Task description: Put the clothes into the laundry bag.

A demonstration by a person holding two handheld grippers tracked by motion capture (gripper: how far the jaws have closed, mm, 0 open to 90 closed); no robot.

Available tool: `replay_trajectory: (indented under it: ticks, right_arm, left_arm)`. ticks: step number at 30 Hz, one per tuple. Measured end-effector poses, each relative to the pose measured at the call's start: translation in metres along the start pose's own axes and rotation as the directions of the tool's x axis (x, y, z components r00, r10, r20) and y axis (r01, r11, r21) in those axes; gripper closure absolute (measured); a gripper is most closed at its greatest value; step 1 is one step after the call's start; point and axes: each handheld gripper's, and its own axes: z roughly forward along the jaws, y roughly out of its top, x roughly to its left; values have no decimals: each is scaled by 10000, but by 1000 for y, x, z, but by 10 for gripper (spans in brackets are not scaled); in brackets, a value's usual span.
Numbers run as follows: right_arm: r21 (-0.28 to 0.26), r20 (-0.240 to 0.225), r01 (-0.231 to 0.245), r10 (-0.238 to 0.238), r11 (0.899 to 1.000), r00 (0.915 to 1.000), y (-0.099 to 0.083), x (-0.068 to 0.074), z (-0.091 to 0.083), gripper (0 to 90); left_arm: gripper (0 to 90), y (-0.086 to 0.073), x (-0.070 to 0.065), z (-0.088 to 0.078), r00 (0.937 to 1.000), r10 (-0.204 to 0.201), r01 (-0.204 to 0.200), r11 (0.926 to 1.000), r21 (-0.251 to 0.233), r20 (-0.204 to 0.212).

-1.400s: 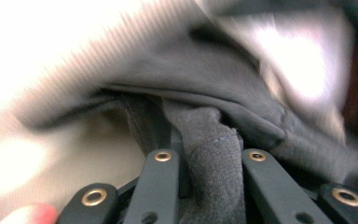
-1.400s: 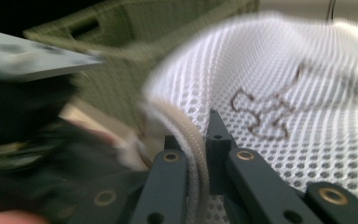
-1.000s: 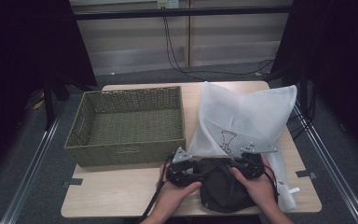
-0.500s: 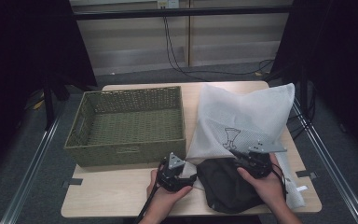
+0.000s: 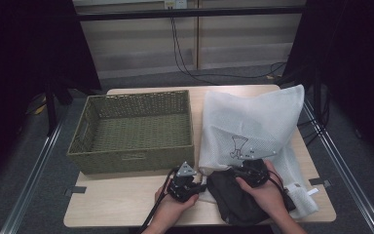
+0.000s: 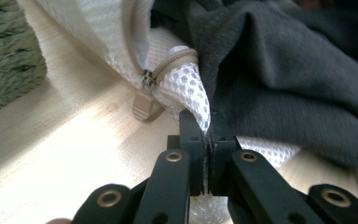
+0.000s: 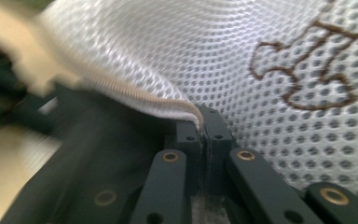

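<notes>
Claws both pinch the white mesh bag's (image 5: 253,122) open edge: left claw (image 6: 208,133) beside the zipper pull (image 6: 144,103), right claw (image 7: 204,122) near the brown embroidery (image 7: 307,70), details lost from above.

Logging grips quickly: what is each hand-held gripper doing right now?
Left hand-held gripper: shut on the white mesh laundry bag edge.
Right hand-held gripper: shut on the bag's zipper edge.

The right tool (image 7: 204,122) has just been closing, its black jaws now pinched on the zippered edge of the white mesh bag (image 7: 242,56). Dark fabric (image 7: 102,135), blurred, probably clothing, lies beneath the edge.
</notes>
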Motion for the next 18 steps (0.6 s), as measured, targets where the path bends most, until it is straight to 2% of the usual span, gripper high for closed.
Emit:
replay_trajectory:
  ticks: [2,4,6,7,8,10,11,13,16,18]
  right_arm:
    - [-326,618,-50,70,9995,9981,5,-4,3,882]
    - [-616,1437,4,85,9981,9896,10,-12,6,883]
    - [-858,2021,-76,248,9963,9790,14,-23,9,884]
    - [-896,2124,-104,293,9959,9767,15,-27,10,884]
    - [-945,1971,-255,438,9952,9794,16,-31,11,883]
    - [-1035,1295,-233,367,9944,9909,17,-33,8,866]
    - [-1120,1029,-265,381,9934,9940,17,-33,4,846]
    - [-1709,445,-382,464,9845,9979,20,-25,-19,818]
    - [-2214,17,282,-285,9748,9996,20,-7,-55,863]
    - [-2078,-29,824,-848,9747,9964,14,6,-66,872]
  left_arm:
    - [885,-1,-2,0,9998,156,-156,9999,-43,76]
    - [885,-1,-3,0,9996,247,-248,9997,61,144]
    - [884,-2,-4,0,9993,329,-330,9995,27,183]
    - [884,-2,-4,0,9994,273,-273,9996,6,197]
    - [882,-3,-3,0,9997,170,-169,9999,-29,201]
    - [876,-3,-2,0,9997,-11,14,9999,-140,259]
    - [873,-4,-1,1,9996,-151,156,9996,-241,246]
    - [869,-3,0,1,9995,-194,200,9995,-230,261]
    - [858,-3,1,2,9986,-436,447,9984,-349,308]
    - [854,-3,2,2,9982,-490,503,9981,-365,352]
